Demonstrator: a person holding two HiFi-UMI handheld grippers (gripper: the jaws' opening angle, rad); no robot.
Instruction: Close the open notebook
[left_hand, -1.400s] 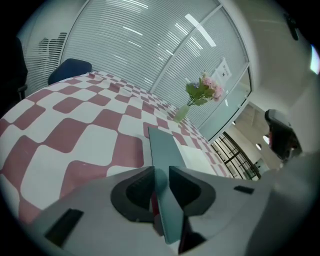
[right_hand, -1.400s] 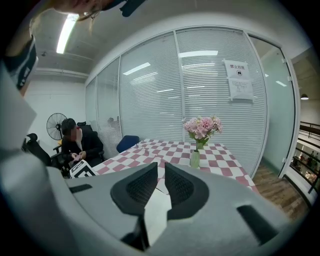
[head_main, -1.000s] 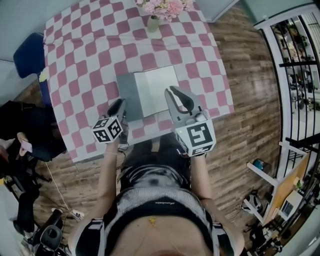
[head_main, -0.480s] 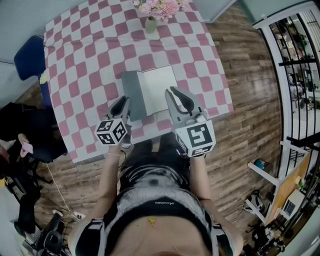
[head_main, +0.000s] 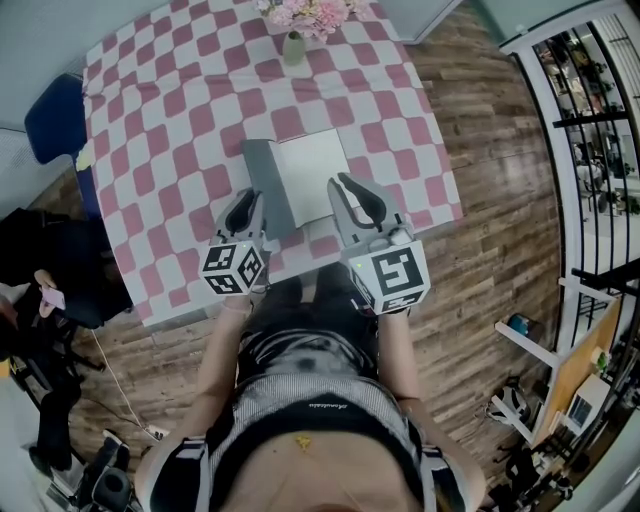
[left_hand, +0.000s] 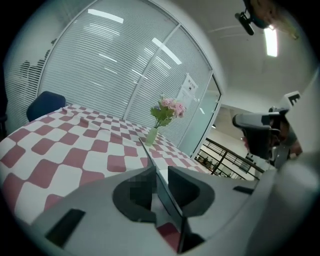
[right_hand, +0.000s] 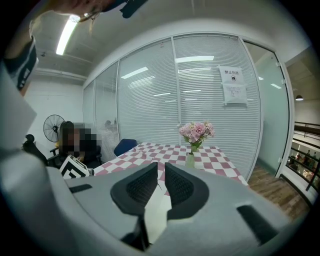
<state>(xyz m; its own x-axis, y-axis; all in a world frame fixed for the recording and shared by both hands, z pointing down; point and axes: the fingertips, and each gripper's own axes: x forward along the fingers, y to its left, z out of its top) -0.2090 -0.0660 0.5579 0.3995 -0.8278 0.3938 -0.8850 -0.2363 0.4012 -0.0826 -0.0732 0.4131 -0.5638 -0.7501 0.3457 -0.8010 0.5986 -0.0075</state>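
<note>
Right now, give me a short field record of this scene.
table: pink-white checked cloth
notebook: open, white inside up
cover: grey, left side, raised off table
left gripper: jaws just closed, shut on cover edge
right gripper: jaws slightly apart, empty, over the notebook
vase: flowers, far edge
task: notebook not yet closed

Nothing legible: the notice (right_hand: 233, 86) on the glass wall (right_hand: 200, 100) carries print too small to read

Head view looks steeply down; 2 gripper views share the vase (left_hand: 151, 136).
</note>
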